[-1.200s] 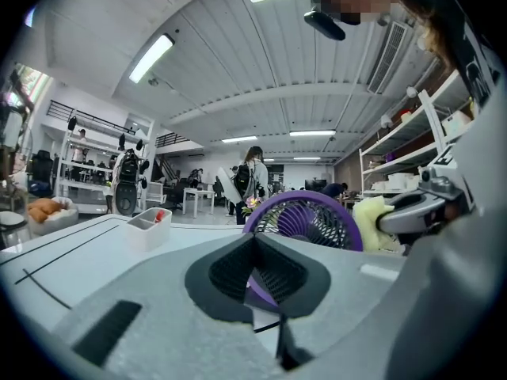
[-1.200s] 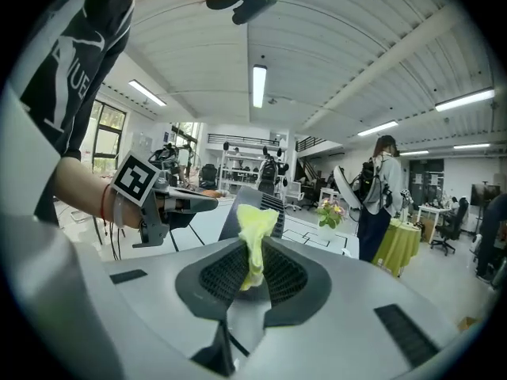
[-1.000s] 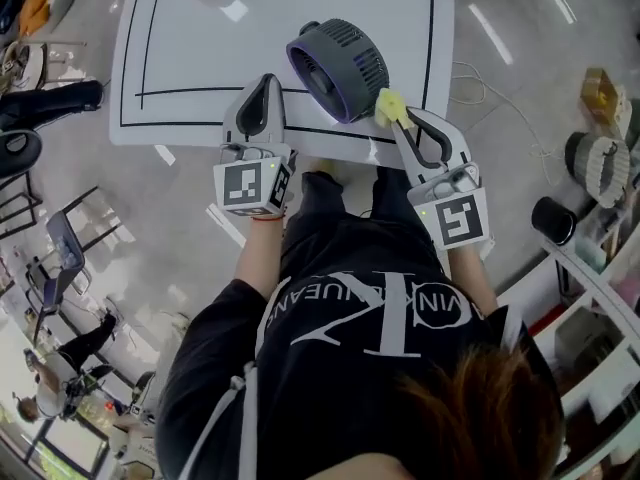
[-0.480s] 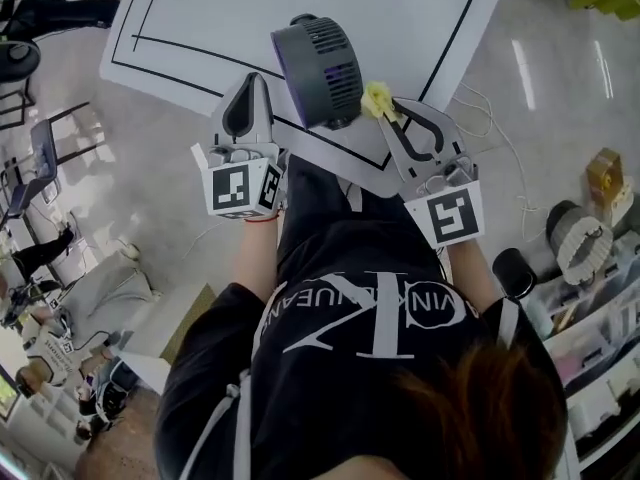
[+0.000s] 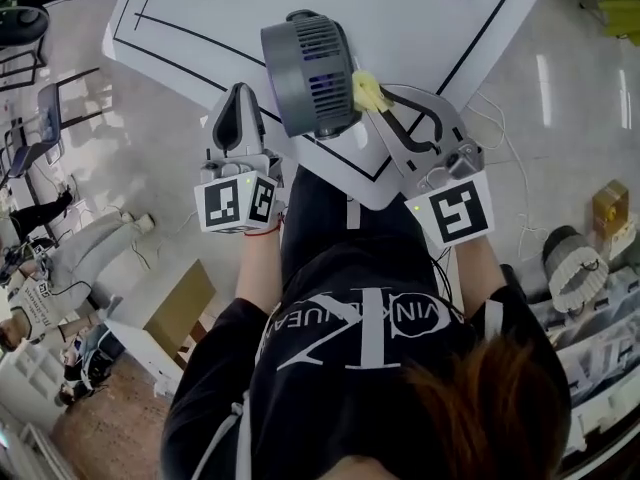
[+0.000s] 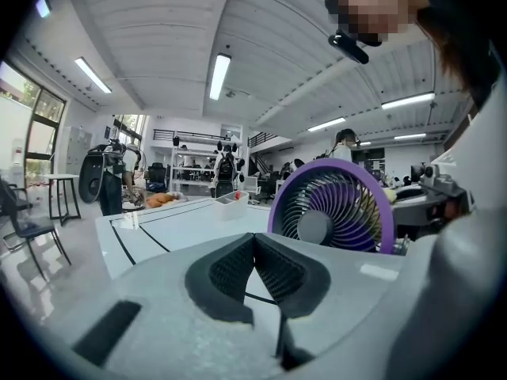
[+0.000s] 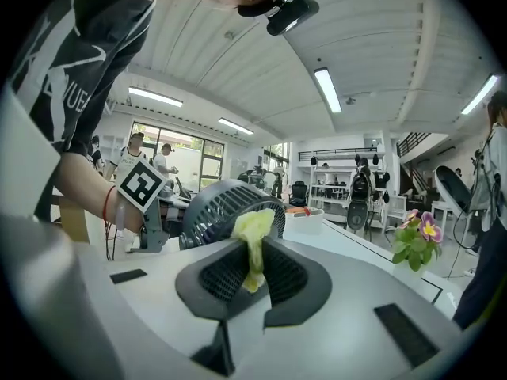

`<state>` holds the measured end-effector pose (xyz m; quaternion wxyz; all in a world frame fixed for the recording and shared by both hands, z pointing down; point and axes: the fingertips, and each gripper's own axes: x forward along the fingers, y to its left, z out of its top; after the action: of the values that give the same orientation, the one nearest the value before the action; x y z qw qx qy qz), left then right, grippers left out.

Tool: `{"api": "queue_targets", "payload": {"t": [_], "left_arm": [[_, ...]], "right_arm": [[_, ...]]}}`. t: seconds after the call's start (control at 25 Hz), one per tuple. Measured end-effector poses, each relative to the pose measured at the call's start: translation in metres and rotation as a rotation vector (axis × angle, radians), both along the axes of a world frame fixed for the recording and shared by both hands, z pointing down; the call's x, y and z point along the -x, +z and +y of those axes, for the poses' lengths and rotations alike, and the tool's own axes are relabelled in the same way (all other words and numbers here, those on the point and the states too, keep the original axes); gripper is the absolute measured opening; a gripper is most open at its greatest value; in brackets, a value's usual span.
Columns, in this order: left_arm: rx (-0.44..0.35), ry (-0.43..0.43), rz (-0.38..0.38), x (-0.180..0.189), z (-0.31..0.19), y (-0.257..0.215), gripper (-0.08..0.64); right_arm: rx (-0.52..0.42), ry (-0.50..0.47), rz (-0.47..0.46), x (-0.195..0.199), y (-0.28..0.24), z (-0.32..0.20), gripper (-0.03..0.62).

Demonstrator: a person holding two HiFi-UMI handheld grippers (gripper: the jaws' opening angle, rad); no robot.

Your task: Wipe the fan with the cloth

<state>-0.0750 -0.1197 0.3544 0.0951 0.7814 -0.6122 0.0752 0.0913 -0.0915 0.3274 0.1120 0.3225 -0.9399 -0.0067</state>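
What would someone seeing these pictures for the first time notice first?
A grey fan with a purple ring stands at the near edge of the white table, between the two grippers. The right gripper is shut on a yellow cloth held at the fan's rear grille. The left gripper, shut and empty, faces its front.

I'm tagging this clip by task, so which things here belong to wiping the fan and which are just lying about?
For the job: fan; yellow cloth, pinched in the right tongs; left tongs, shut and empty, beside the fan.
Lying about: potted flowers; white bin on the table.
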Motion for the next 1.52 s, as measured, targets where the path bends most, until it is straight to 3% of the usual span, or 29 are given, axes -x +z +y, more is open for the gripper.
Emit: {"api": "queue_targets", "payload": {"t": [0.52, 0.72, 1.0, 1.28, 1.52], "left_arm": [[0.031, -0.059, -0.031, 0.009, 0.008, 0.005, 0.009], [0.034, -0.048, -0.039, 0.002, 0.007, 0.009, 0.009], [0.049, -0.044, -0.039, 0.004, 0.012, 0.016, 0.009], [0.046, -0.045, -0.047, 0.001, 0.015, 0.018, 0.009], [0.038, -0.044, -0.050, 0.002, 0.018, 0.013, 0.010]], "right_arm": [[-0.120, -0.058, -0.036, 0.014, -0.008, -0.064, 0.046], [-0.045, -0.095, -0.042, 0.015, 0.014, -0.078, 0.043], [0.029, -0.118, 0.033, 0.024, 0.042, -0.079, 0.043], [0.137, -0.131, 0.089, 0.023, 0.060, -0.062, 0.041], [0.221, -0.109, 0.072, 0.019, 0.066, -0.040, 0.041]]}}
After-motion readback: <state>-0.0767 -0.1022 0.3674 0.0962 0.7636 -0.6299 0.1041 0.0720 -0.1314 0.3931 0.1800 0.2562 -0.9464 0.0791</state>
